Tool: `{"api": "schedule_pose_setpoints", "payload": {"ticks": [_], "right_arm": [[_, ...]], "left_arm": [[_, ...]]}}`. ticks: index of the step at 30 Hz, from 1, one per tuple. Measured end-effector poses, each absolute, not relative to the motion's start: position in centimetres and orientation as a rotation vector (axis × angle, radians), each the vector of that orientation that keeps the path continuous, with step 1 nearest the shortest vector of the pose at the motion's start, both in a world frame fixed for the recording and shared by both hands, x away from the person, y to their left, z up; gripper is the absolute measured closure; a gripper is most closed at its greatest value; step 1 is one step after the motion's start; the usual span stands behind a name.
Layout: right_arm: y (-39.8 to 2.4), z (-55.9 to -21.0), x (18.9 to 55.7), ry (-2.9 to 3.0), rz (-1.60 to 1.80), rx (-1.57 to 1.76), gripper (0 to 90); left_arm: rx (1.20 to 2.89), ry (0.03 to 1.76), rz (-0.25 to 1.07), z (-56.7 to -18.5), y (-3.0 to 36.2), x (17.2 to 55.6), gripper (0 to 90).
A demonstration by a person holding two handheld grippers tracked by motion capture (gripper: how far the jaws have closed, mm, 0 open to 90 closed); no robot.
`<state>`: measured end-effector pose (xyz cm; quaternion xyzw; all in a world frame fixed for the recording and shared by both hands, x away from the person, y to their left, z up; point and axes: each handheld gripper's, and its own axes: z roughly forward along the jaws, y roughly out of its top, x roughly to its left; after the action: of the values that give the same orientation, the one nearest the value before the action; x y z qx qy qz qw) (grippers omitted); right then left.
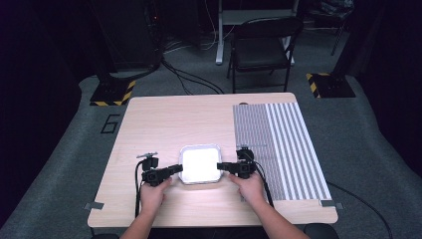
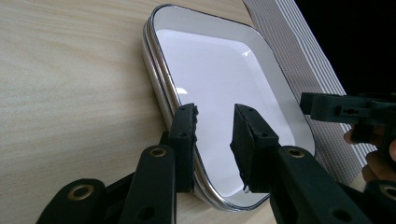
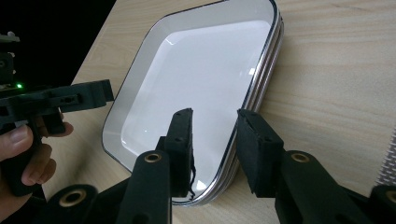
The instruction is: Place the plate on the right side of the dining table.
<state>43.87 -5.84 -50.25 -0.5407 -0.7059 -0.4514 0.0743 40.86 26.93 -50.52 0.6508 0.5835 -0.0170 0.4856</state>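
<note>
**Item: stacked white trays, two-sided rim pickup**

Jaws first, L gripper view: left gripper (image 2: 214,121) has one black jaw outside the near rim and one over the inner slope of the top tray (image 2: 219,79). Gap narrow but daylight shows at both pads; not clamped yet. R gripper view, mirror case: right gripper (image 3: 214,126) straddles the opposite rim, one jaw inside, one outside over the table (image 3: 336,60); also narrow, not pressing as far as can be seen.

Location: tray stack (image 1: 200,164) sits near the front-centre of the wooden table, just left of the striped mat (image 1: 278,149), not touching it. Edge lines in both gripper views suggest 2–3 nested trays; exact count unclear.

Hands: left hand (image 1: 152,194) and right hand (image 1: 249,186) come in from the near edge, grippers level, facing each other across the stack.

Handling notes (judgement):
- Step in hand looks like gripping opposite rims, prob. to lift or separate the top tray.
- Set outer jaw height w/ care: catch top rim only, or the whole stack comes up.
- Close both sides evenly; glossy enamel-type surface may slip.
- Lift both ends together, keep level; a tilt could drag the lower trays.
</note>
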Motion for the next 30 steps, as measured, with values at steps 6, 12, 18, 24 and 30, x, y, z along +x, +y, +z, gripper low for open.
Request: {"api": "schedule_pose_setpoints", "payload": {"ticks": [6, 12, 18, 24, 30], "right_arm": [[-5.84, -50.16, 43.83, -2.101, -1.357, -1.621, 66.0], [-5.69, -50.27, 43.81, -2.109, -1.358, -1.625, 66.0], [-5.60, -50.34, 43.76, -2.117, -1.351, -1.633, 66.0], [-5.55, -50.35, 43.73, -2.111, -1.348, -1.637, 66.4], [-5.54, -50.38, 43.79, -2.109, -1.352, -1.637, 66.4]], "left_arm": [[1.593, 1.434, -0.034, -50.69, 27.14, 40.80, 69.4], [1.581, 1.438, -0.052, -51.06, 27.10, 40.81, 69.7], [1.556, 1.443, -0.062, -51.21, 27.19, 40.84, 69.8], [1.552, 1.445, -0.060, -51.23, 27.27, 40.92, 69.7], [1.559, 1.449, -0.051, -51.12, 27.14, 40.94, 69.4]]}}
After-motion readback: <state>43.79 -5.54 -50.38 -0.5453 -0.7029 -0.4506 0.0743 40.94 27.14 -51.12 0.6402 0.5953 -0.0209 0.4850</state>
